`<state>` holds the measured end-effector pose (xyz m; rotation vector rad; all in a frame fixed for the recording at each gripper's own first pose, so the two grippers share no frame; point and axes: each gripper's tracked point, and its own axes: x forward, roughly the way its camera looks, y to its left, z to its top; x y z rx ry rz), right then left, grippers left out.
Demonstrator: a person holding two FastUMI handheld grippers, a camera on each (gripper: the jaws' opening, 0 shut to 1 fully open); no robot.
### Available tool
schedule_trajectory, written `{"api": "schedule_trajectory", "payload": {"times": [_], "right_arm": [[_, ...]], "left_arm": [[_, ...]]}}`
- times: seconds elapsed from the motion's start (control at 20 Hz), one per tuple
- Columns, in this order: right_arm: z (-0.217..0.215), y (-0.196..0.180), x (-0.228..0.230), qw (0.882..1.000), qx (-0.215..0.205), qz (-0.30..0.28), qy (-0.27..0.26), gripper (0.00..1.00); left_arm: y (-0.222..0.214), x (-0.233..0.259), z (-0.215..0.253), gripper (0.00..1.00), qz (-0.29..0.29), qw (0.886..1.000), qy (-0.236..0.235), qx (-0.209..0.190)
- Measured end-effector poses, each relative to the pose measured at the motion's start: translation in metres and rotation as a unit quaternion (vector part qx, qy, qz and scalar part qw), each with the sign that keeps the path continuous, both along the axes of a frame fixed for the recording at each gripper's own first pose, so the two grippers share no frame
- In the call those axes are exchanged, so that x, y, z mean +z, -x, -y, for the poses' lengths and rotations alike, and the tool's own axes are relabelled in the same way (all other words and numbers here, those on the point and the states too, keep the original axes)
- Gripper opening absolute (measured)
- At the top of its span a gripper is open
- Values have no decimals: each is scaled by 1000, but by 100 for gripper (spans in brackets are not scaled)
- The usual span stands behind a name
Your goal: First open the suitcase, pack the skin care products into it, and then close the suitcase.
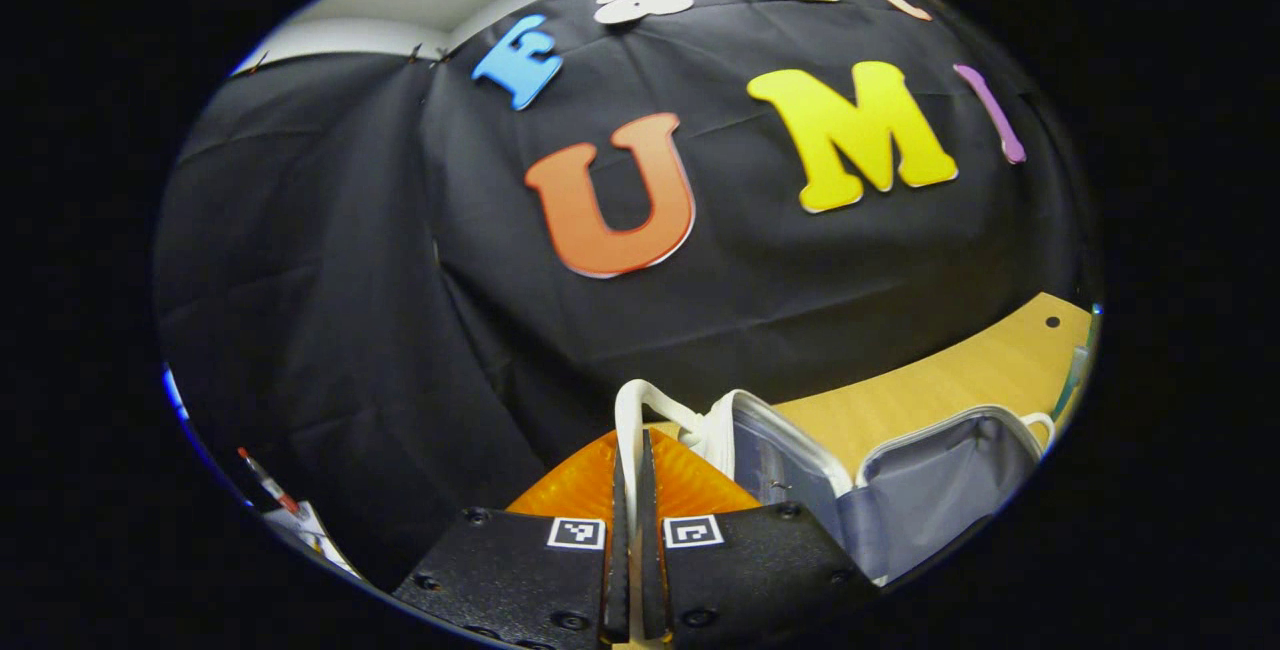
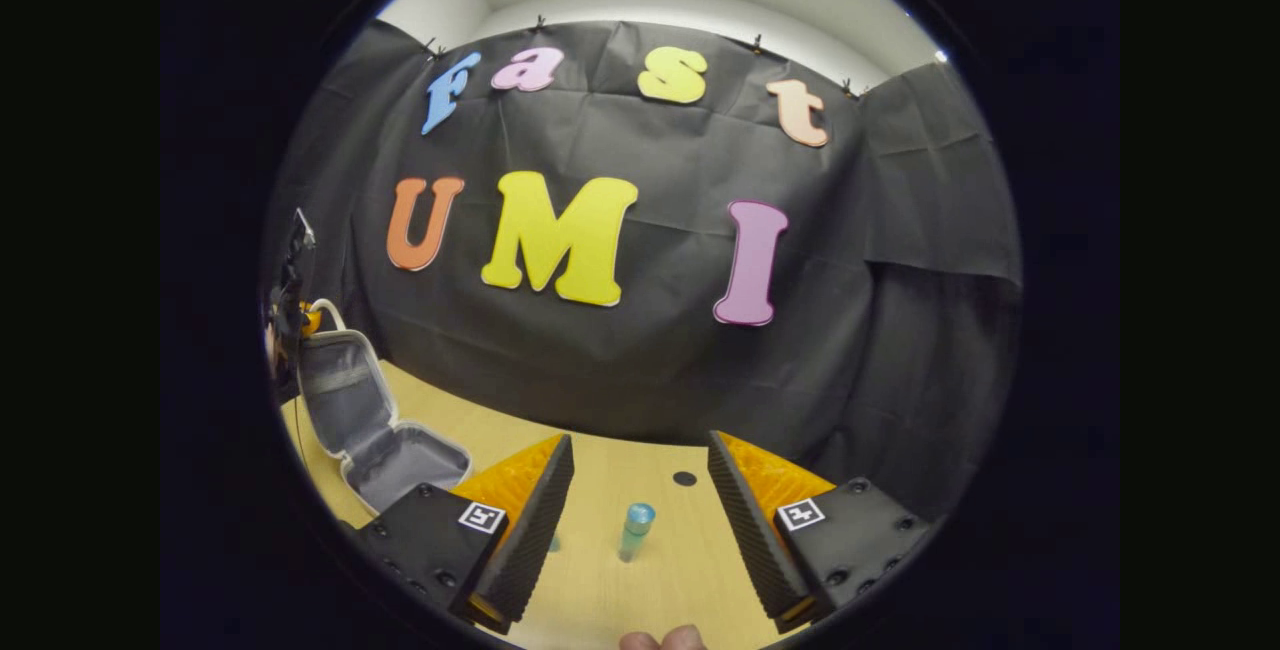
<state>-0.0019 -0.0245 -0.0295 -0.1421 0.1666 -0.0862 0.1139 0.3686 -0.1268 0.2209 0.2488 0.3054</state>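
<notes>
With the left gripper point(image 1: 632, 490) clamped on the suitcase handle point(image 1: 628, 430), the upright bottle point(image 2: 634, 530) stands at lower centre between the right gripper's point(image 2: 640, 490) parted fingers.

Even overhead light; sharp centre; strong fisheye bending at edges.

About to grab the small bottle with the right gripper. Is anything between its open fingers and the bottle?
Nothing visible. The bottle stands upright on the bare wooden table, just ahead of the open right gripper. The open suitcase lies off to the side.
</notes>
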Motion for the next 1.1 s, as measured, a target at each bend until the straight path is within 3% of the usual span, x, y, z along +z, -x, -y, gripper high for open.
{"api": "schedule_trajectory", "payload": {"times": [0.15,0.35,0.45,0.6,0.7,0.75,0.8,0.95,1.1], "right_arm": [[-11,-1,-12,999,6,-23,21,80],[-24,-5,-19,999,6,-44,29,80],[-30,-8,-17,999,5,-42,28,80],[-38,-14,-19,999,7,-44,21,80],[-44,-18,-19,999,11,-45,13,80],[-45,-20,-19,999,14,-43,11,80],[-47,-22,-18,999,15,-41,8,80],[-49,-25,-15,999,20,-33,-7,80],[-47,-24,-17,999,25,-25,-28,80]], "left_arm": [[-25,-66,-43,8,-34,994,99,38],[-32,-144,-50,11,-92,963,241,76],[-32,-158,-48,13,-96,956,266,83],[-29,-164,-55,17,-94,956,260,97],[-22,-160,-62,30,-91,961,240,101],[-21,-157,-66,58,-89,962,236,104],[-19,-152,-67,38,-85,962,234,108],[-11,-121,-50,100,-70,966,227,100],[-4,-64,-10,100,-28,978,195,74]]}}
